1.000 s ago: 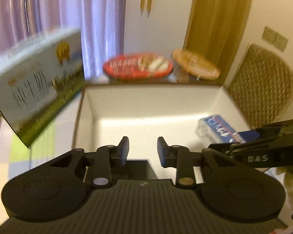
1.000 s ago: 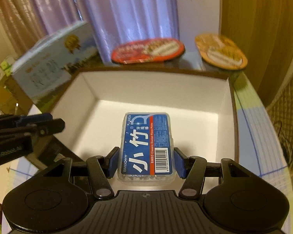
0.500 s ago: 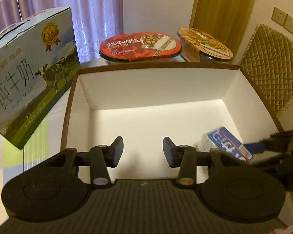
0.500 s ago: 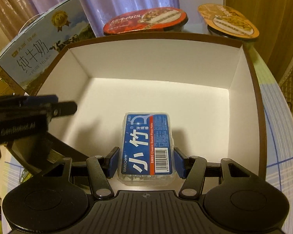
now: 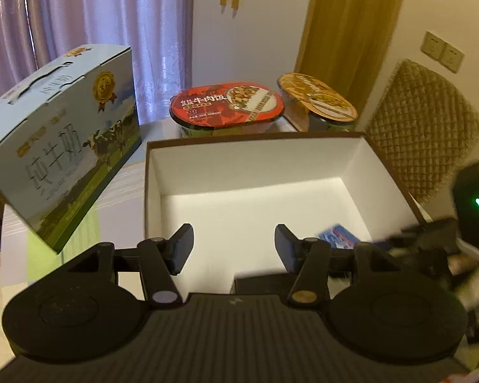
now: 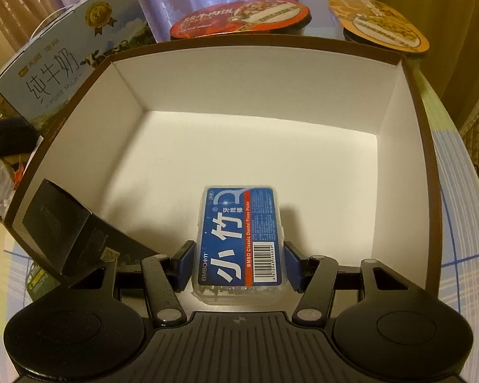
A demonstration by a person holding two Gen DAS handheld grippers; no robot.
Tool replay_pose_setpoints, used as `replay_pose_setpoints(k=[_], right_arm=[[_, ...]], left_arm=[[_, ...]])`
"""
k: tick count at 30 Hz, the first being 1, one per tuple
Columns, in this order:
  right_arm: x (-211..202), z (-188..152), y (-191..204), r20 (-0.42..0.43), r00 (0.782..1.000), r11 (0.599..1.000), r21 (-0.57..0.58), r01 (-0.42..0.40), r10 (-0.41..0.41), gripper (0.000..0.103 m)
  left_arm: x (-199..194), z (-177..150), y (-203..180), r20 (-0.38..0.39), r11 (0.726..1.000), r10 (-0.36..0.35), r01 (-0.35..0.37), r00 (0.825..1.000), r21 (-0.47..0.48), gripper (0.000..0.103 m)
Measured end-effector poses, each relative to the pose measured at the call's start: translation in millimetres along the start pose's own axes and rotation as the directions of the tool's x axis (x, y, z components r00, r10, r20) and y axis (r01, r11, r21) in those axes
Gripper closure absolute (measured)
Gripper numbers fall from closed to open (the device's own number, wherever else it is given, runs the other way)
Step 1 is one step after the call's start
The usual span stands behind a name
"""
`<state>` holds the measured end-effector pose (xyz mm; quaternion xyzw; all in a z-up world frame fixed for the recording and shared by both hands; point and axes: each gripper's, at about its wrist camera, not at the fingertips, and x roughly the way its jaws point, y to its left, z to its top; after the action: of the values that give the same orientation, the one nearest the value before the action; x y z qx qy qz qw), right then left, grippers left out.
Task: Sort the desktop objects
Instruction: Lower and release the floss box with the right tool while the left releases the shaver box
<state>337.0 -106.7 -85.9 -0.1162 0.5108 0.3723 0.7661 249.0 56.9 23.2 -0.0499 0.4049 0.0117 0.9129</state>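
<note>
The biggest thing is the open cardboard box (image 6: 408, 102), white inside with a brown rim. Its 4 walls stand upright, and most of the white floor (image 6: 255, 159) toward the far wall is free. Behind its left corner stands a milk carton (image 6: 64, 54), close to the left wall, tilted in both views. Behind the far wall sit 2 meal bowls: a red-lidded bowl (image 6: 239, 19) and an orange-lidded bowl (image 6: 380, 22), near each other and just outside the rim.

Inside the box, at the near left corner, a black box (image 6: 60, 223) leans against the left wall.

The right gripper (image 6: 236, 265) points down into the box near its front side. Its jaws are clamped on a blue floss pick case (image 6: 239, 236), 1 pad on each long side. The case is inside the box, low over the floor; whether it touches the floor cannot be told. Room is free to its right and ahead.

The left gripper (image 5: 233, 249) is over the near left part of the box. Its jaws are opening and nothing is between them; only the white floor shows in the gap. In the left wrist view a corner of the floss case appears blurred at the right.
</note>
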Motion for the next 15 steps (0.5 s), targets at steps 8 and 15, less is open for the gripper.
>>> replay_pose_setpoints(k=[8,15], right_arm=[[-3.4,-5.1,-2.9,0.004,1.0,1.0,-0.013,0.017,-0.017,0.049],[-7.8,-4.4,2.9,0.031,0.999,0.999,-0.038,0.026,-0.025,0.049]], left_arm=[[-24.0,-39.8,-10.4,-0.053,0.996,-0.048,0.052,0.997,0.077,0.051],[10.4,-46.8,-17.2,-0.091,0.998,-0.019,0.025,0.996,0.066,0.052]])
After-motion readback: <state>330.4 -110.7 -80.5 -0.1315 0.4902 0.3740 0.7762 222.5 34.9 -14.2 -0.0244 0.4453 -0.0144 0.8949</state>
